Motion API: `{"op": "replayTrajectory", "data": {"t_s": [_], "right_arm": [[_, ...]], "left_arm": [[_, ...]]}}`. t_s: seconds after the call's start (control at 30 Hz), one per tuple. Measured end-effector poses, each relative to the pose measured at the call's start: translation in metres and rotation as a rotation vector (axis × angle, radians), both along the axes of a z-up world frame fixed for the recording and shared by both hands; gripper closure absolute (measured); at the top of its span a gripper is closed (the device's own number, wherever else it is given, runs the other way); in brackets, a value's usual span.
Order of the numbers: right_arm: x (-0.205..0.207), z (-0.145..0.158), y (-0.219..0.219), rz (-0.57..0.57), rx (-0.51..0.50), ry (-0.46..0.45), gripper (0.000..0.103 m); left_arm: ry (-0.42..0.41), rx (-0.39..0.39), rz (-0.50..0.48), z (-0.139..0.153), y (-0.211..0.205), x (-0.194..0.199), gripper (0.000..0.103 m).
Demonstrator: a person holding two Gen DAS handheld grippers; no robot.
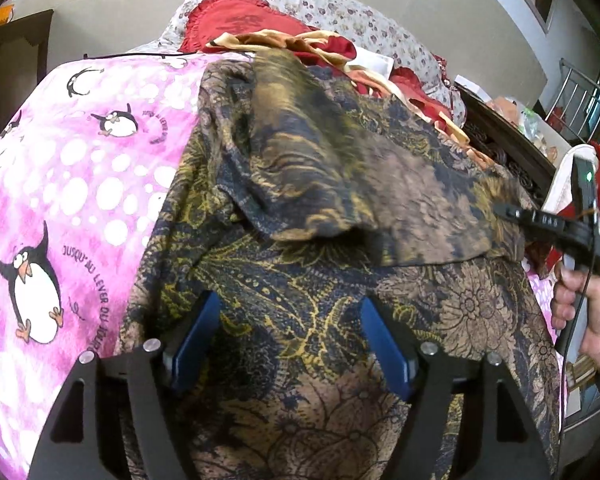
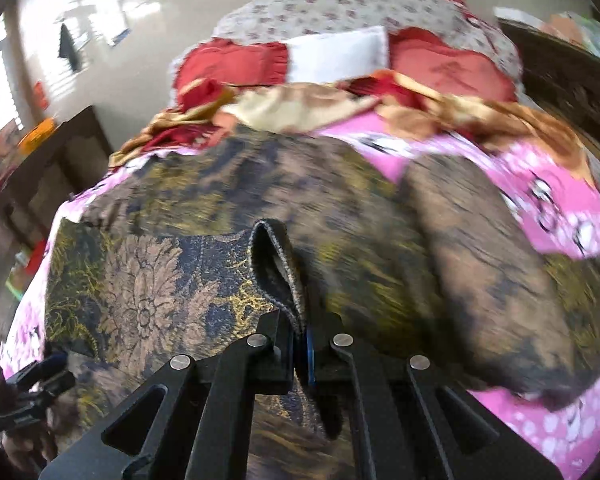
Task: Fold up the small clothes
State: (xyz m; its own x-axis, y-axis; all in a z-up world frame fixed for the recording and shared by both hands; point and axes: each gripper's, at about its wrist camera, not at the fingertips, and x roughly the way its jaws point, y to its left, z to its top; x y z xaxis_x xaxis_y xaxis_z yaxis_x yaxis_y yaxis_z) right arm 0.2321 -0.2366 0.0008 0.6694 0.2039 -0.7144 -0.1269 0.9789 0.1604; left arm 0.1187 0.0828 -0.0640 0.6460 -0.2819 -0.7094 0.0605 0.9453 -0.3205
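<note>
We see the left gripper [image 1: 290,344] with its blue fingers [image 1: 196,340] spread wide, grasping nothing, poised over the patterned garment [image 1: 308,280]. The right gripper [image 2: 300,344] is clenched on a folded edge of that garment, which rises between its pads. The garment lies spread on a pink penguin blanket [image 1: 72,184], one part lifted across the rest. Beyond it we note red cushions [image 2: 236,64] and a floral quilt [image 1: 340,12]. A dark headboard [image 1: 508,140] stands at the right. The right wrist view is motion-blurred, so its far cloth is hard to make out.
</note>
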Motion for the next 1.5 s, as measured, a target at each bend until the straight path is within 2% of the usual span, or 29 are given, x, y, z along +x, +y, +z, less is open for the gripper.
{"op": "replayTrajectory", "data": {"t_s": [0.1,0.27,0.47,0.57,0.7,0.8,0.97,1.0,1.07,1.13,1.2,1.37,1.47,1.5], "right_arm": [[0.001,-0.014,-0.018,-0.018,-0.002,0.036,0.100],[-0.003,-0.019,-0.026,-0.046,-0.013,-0.007,0.100],[0.002,-0.018,-0.033,-0.012,-0.039,-0.021,0.100],[0.002,-0.016,-0.044,0.033,0.036,0.004,0.099],[-0.015,0.000,-0.059,0.041,0.107,-0.023,0.088],[-0.019,0.000,-0.064,0.052,0.157,-0.012,0.084],[-0.005,-0.022,-0.047,0.053,0.079,0.079,0.084],[-0.004,-0.024,-0.044,0.058,0.070,0.081,0.088],[-0.009,-0.017,-0.041,0.052,0.048,0.028,0.098],[-0.015,-0.004,-0.043,0.054,0.056,-0.023,0.097],[-0.017,0.008,-0.046,0.047,0.006,-0.042,0.097],[0.000,0.002,-0.058,-0.017,-0.123,0.060,0.096],[0.005,-0.009,-0.060,-0.003,-0.069,0.129,0.096],[0.004,-0.010,-0.060,0.003,-0.061,0.137,0.092]], "left_arm": [[0.000,0.000,-0.004,0.000,-0.001,0.001,0.025],[-0.001,-0.011,-0.006,0.000,0.000,0.001,0.024],[0.000,-0.003,-0.018,0.000,-0.002,0.003,0.020],[0.000,-0.003,-0.019,0.000,-0.002,0.004,0.020],[0.000,-0.002,-0.020,0.000,-0.003,0.004,0.019],[0.002,0.011,-0.029,0.000,-0.006,0.004,0.017],[0.008,0.038,-0.038,-0.001,-0.010,0.005,0.014],[0.008,0.040,-0.039,-0.001,-0.011,0.005,0.014],[0.009,0.040,-0.040,-0.001,-0.011,0.005,0.014],[0.009,0.040,-0.040,-0.001,-0.011,0.005,0.014],[0.009,0.041,-0.040,-0.001,-0.011,0.005,0.014],[0.009,0.040,-0.042,-0.001,-0.011,0.005,0.013],[0.016,0.062,-0.039,0.002,-0.013,0.007,0.014],[0.025,0.076,-0.037,0.008,-0.014,0.009,0.014]]}}
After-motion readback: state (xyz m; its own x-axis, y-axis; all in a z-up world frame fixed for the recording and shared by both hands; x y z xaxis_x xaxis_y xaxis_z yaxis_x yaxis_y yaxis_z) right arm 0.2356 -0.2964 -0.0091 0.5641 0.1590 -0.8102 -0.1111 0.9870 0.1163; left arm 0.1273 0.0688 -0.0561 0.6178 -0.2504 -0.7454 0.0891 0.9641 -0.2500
